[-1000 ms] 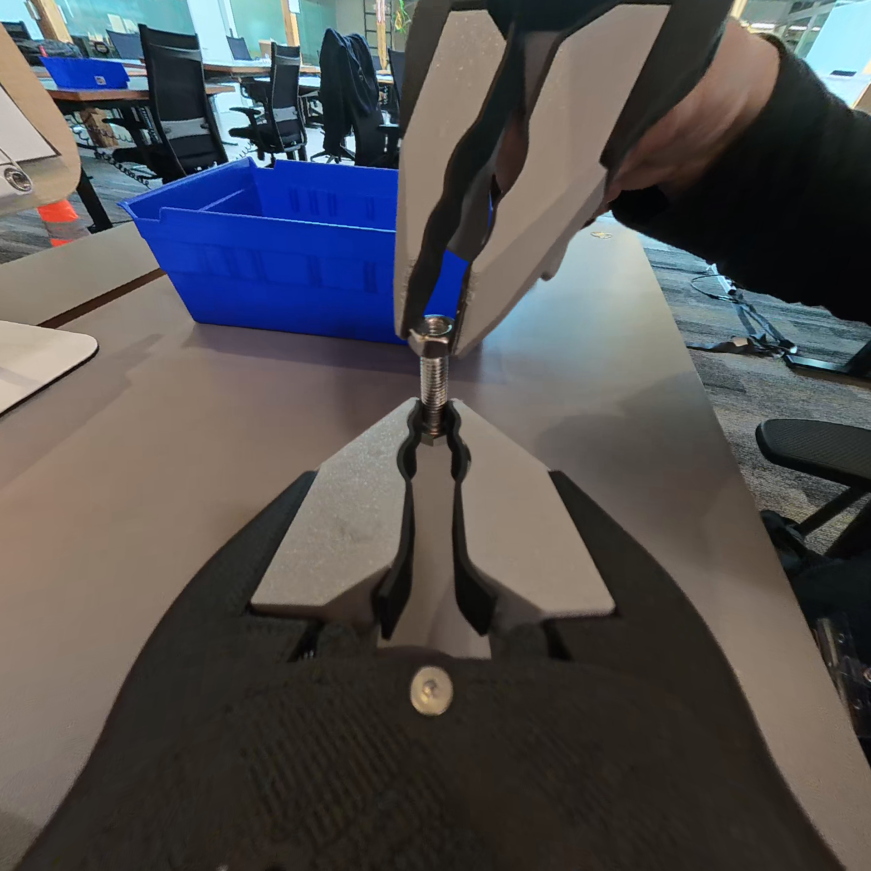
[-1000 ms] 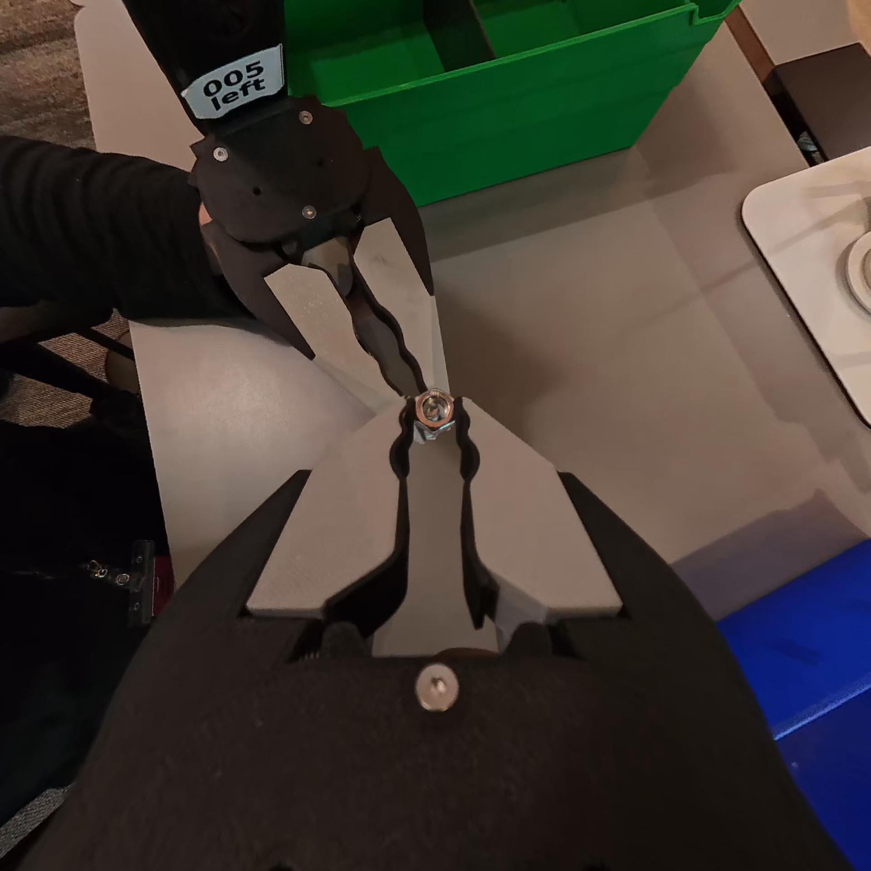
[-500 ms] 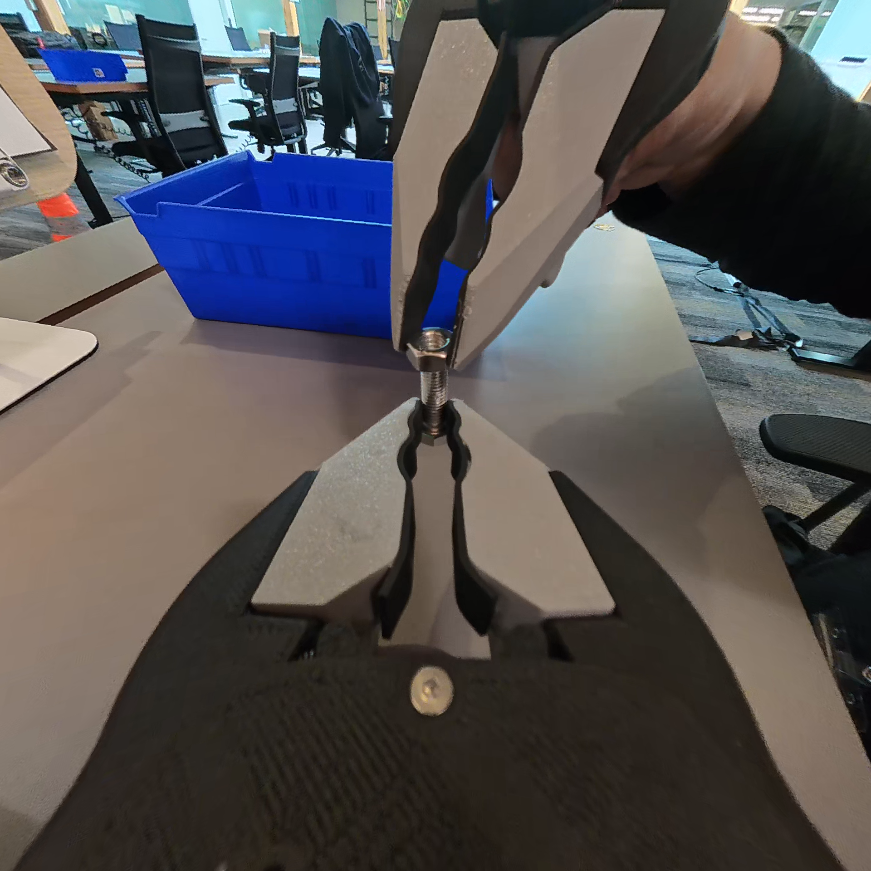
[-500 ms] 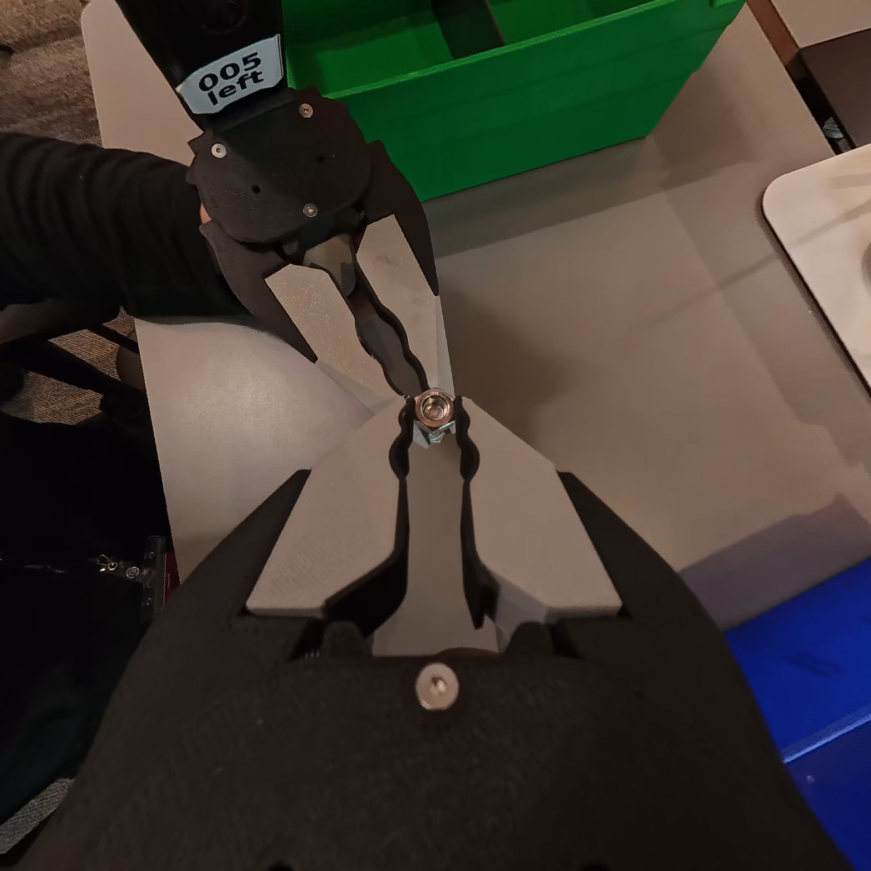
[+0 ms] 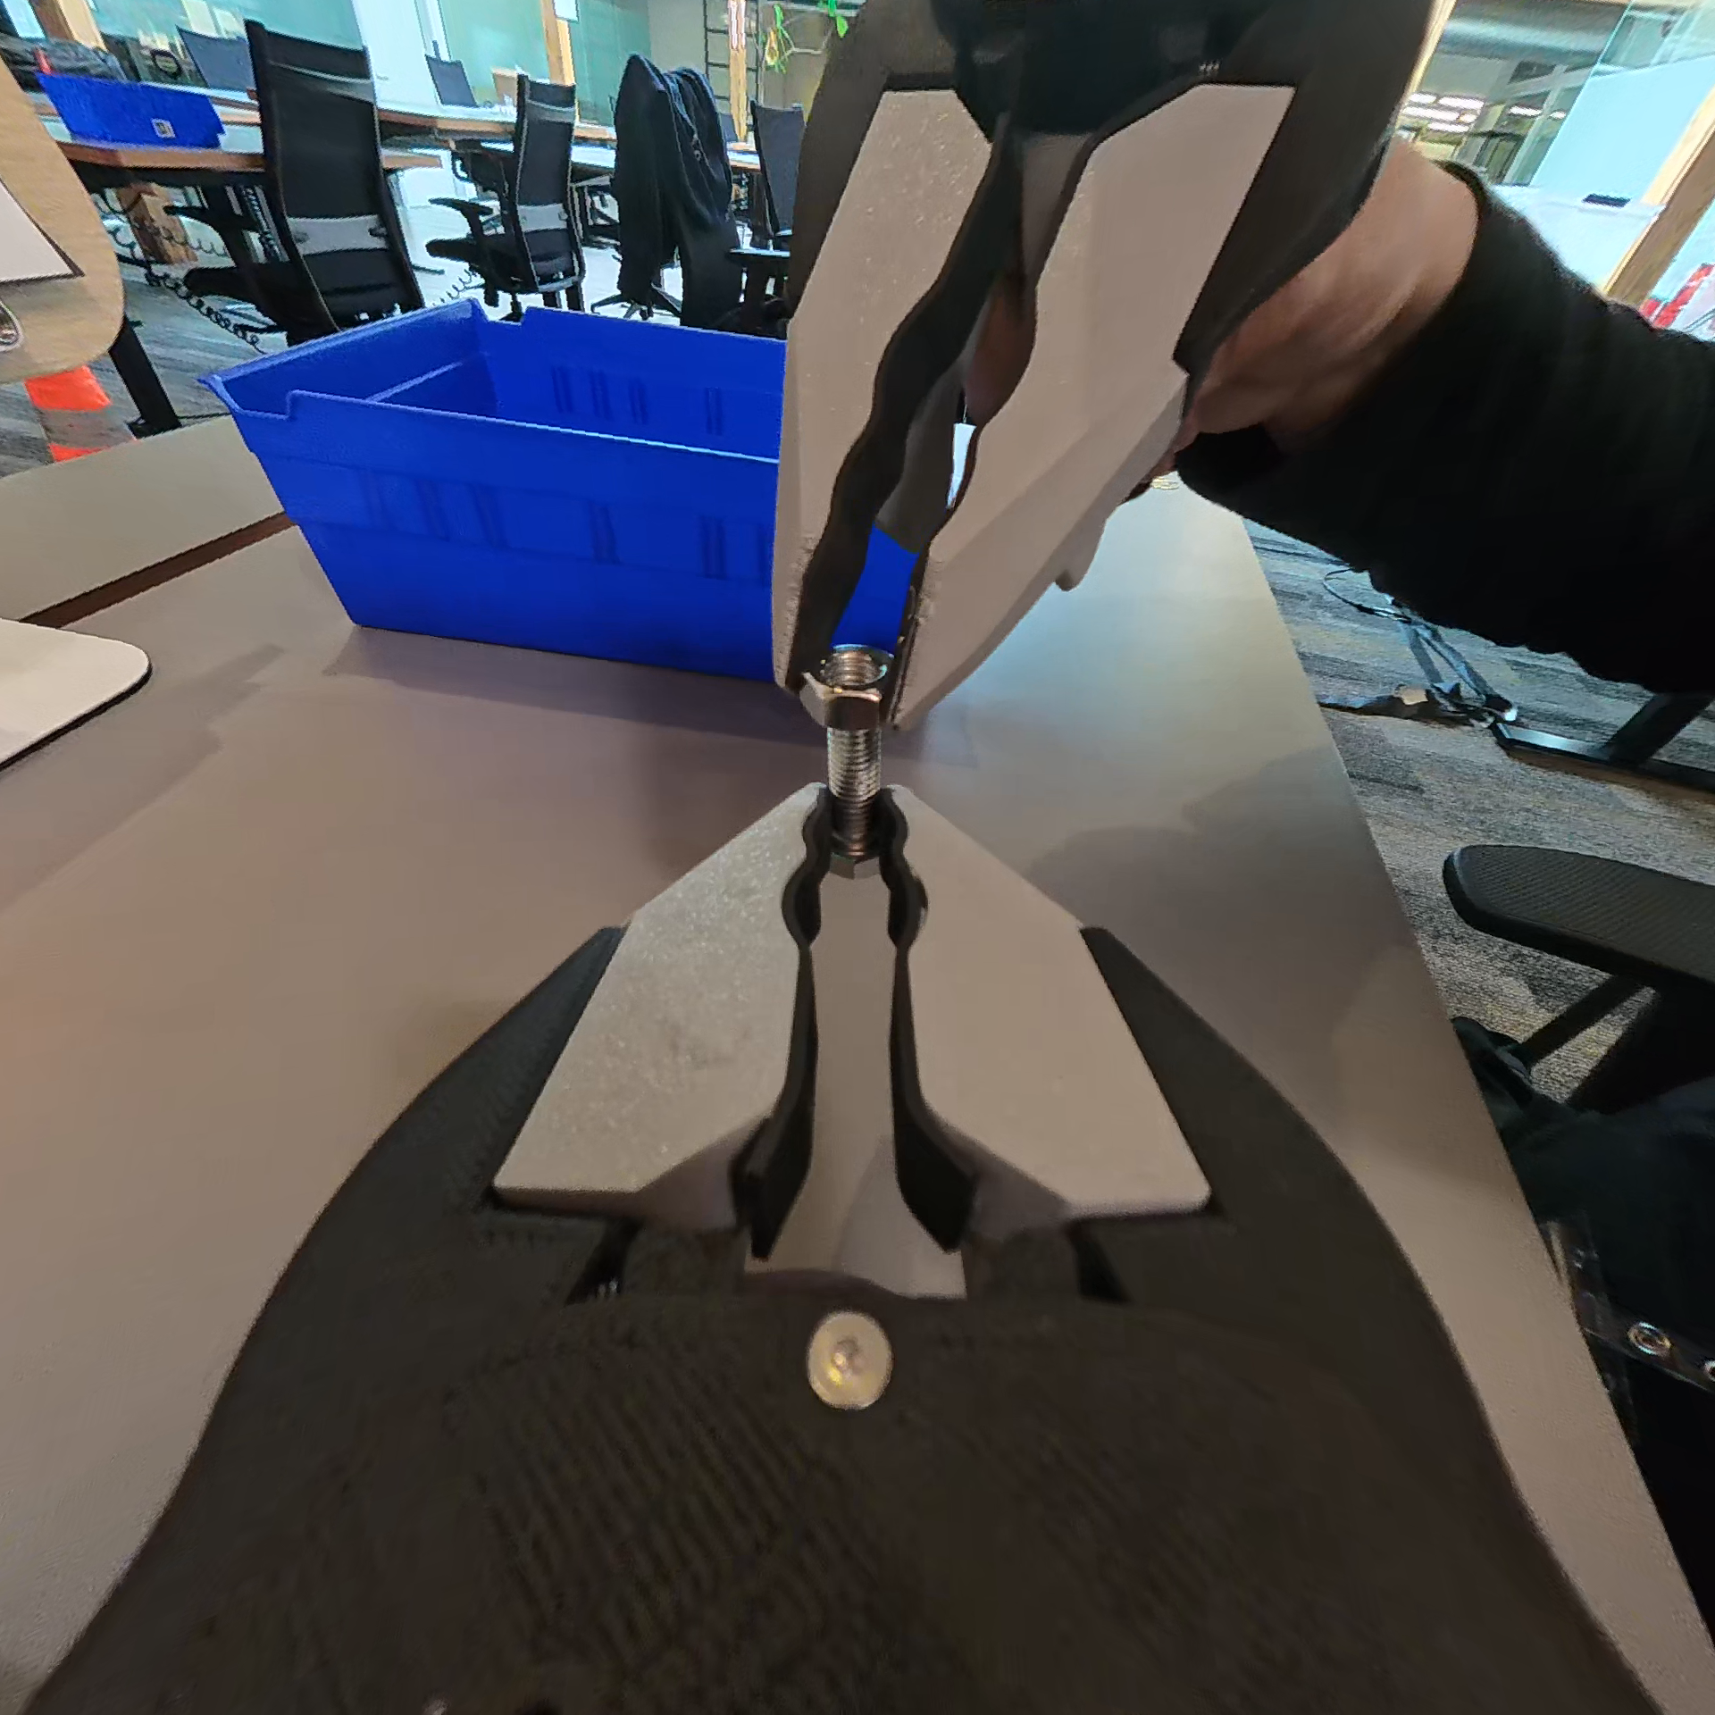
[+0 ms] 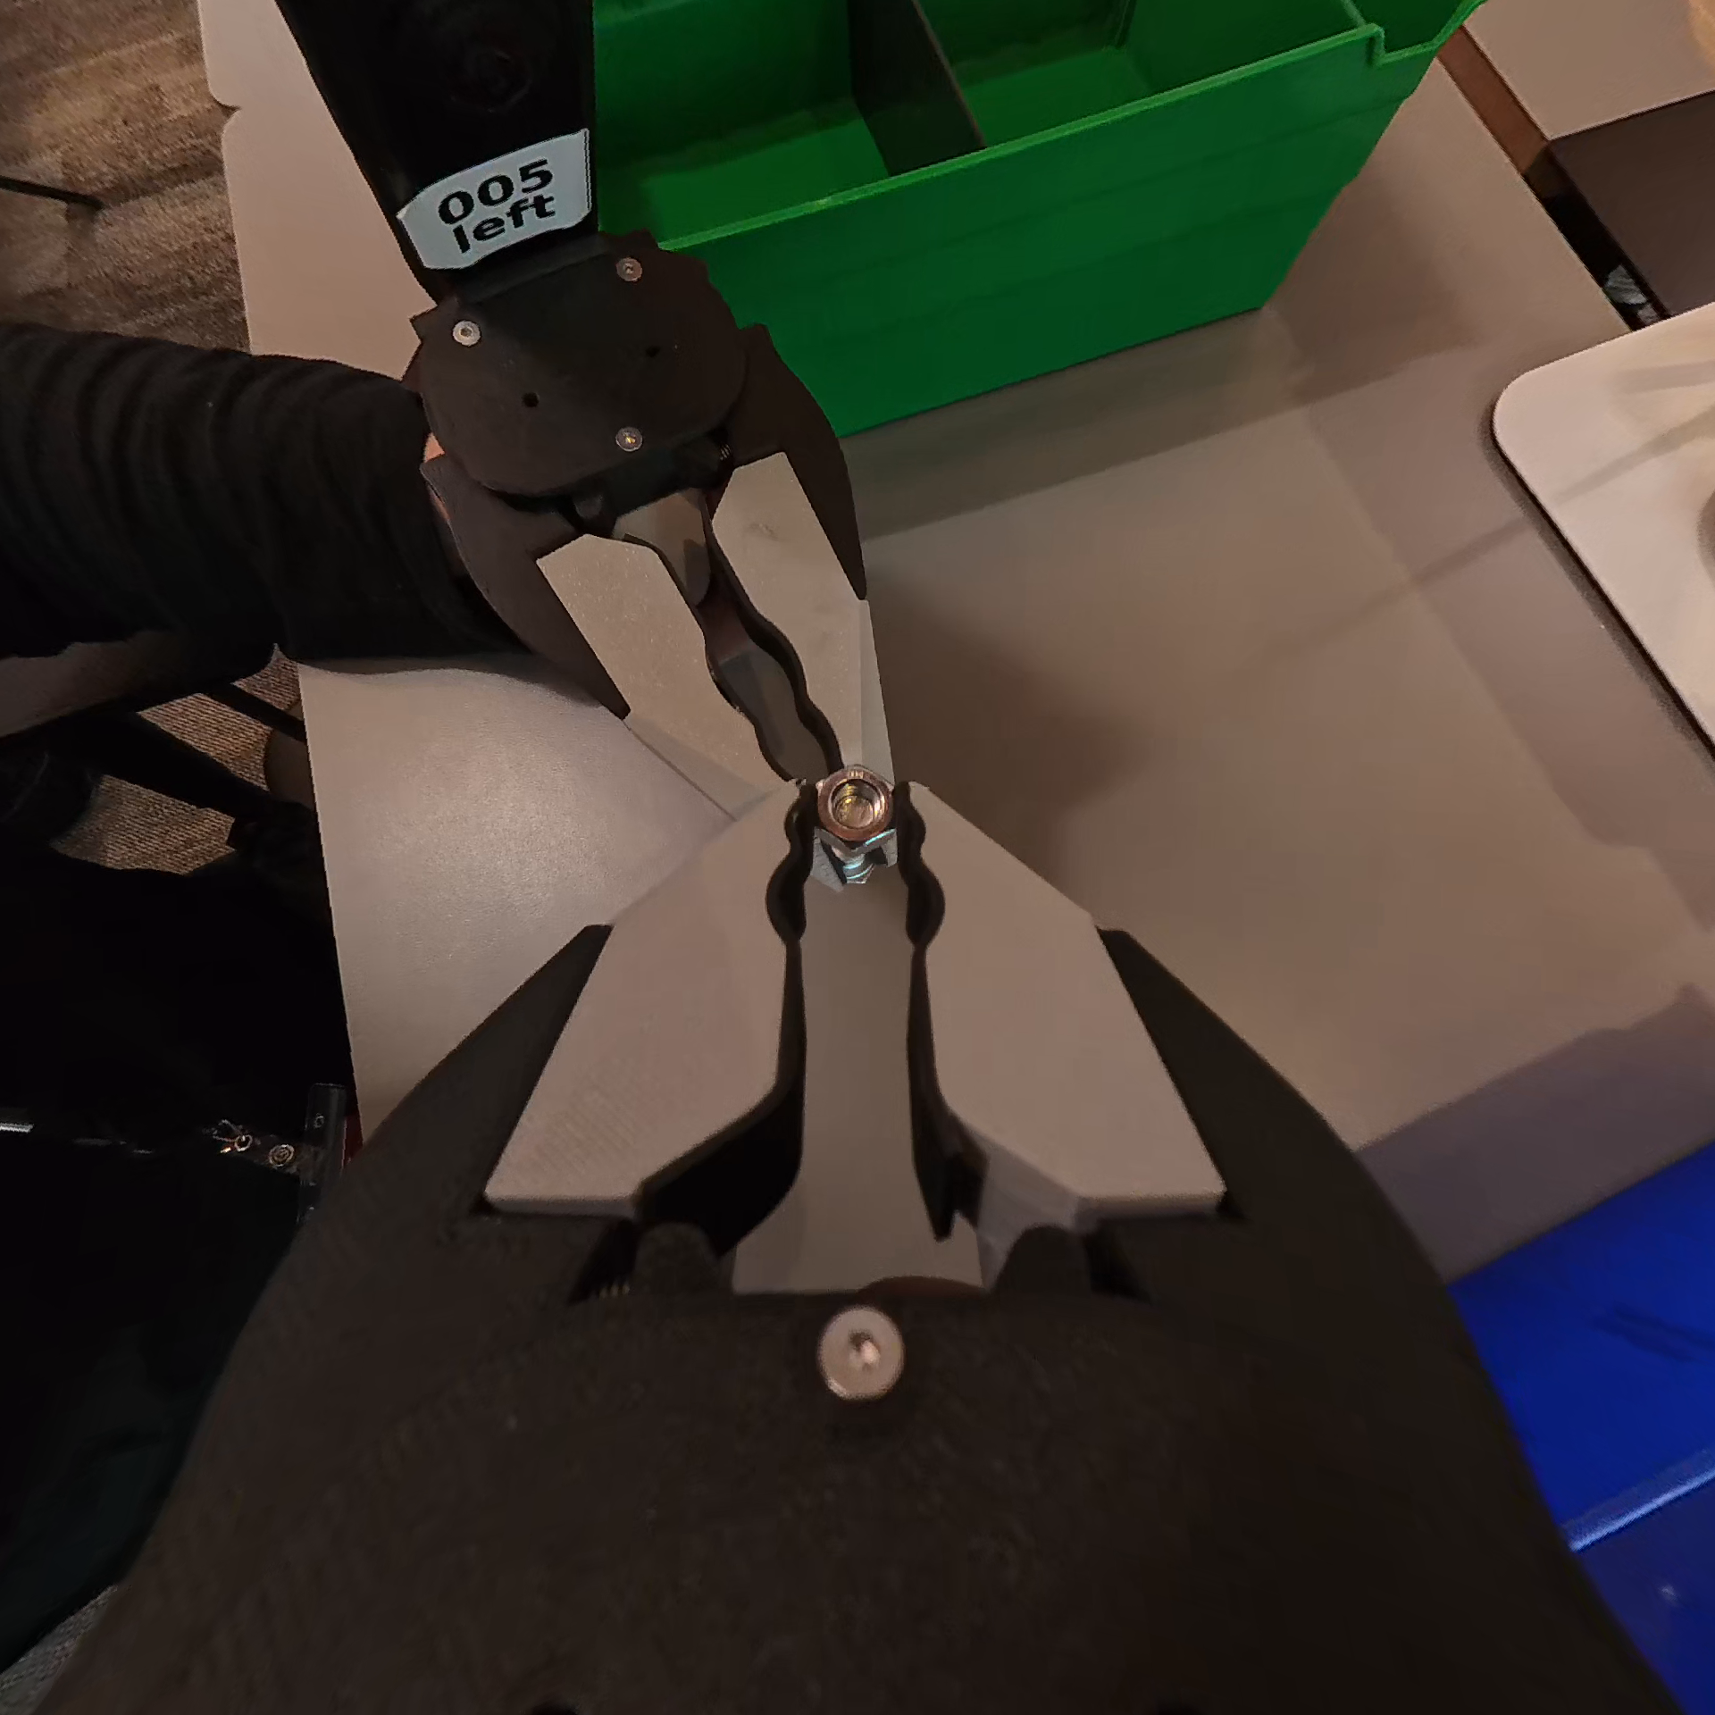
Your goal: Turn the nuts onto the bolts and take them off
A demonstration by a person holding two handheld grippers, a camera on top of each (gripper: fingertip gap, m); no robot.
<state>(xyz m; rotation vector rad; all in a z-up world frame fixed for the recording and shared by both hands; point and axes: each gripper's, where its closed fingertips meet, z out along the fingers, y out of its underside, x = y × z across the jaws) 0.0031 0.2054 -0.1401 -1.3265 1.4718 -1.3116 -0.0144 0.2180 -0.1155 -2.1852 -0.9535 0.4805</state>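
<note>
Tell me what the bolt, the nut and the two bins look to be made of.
Bolt: bright silver metal, likely plated steel, with glinting threads. Nut: the same shiny metal, with crisp hex faces that reflect light. Blue bin: moulded plastic, evenly coloured, with a slight sheen and ribbed walls. Green bin: apparently the same kind of plastic, glossy, with a thin divider inside.

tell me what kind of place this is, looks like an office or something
Most likely an open-plan office used as a workspace. Behind the grey table stand rows of black office chairs at long desks, with glass partitions beyond. Parts bins sit on the table: a blue bin and a green bin.
</note>
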